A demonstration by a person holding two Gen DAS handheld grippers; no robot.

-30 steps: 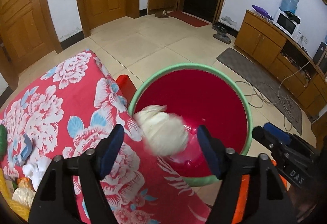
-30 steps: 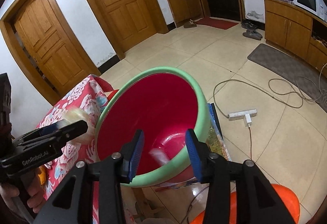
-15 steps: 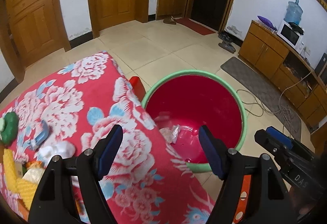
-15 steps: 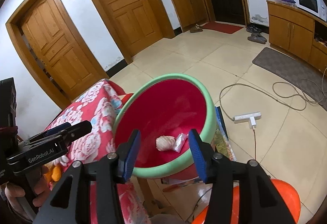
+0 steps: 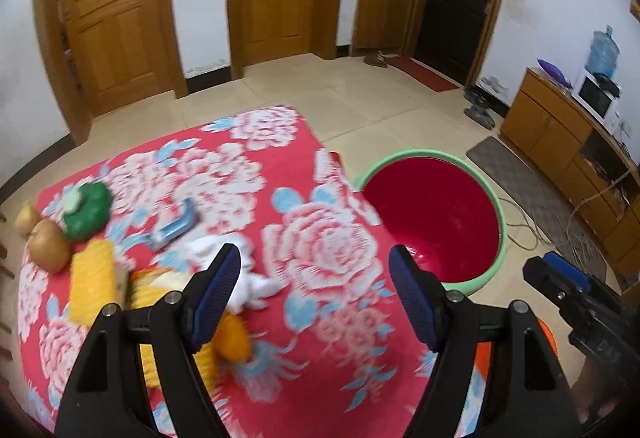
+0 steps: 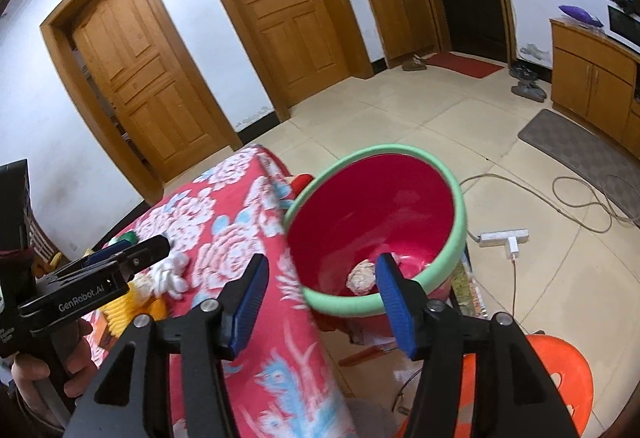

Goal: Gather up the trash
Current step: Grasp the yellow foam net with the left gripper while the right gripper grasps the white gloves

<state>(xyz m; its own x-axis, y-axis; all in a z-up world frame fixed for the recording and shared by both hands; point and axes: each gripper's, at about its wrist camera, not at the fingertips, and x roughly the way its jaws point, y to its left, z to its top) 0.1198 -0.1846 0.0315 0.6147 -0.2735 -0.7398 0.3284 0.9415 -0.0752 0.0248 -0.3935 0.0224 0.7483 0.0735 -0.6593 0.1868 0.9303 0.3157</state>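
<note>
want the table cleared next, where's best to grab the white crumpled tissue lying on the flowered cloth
Probably the bunched middle of the white crumpled tissue, from above with the empty, open left gripper, which is already over it. It lies low and loose on the cloth, with yellow items close beside, so a side approach looks crowded.

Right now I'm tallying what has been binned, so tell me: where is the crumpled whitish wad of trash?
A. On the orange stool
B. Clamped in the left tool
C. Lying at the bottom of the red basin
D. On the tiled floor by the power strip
C: the right wrist view shows the crumpled wad resting on the bottom of the red basin, with no tool holding it.
</note>
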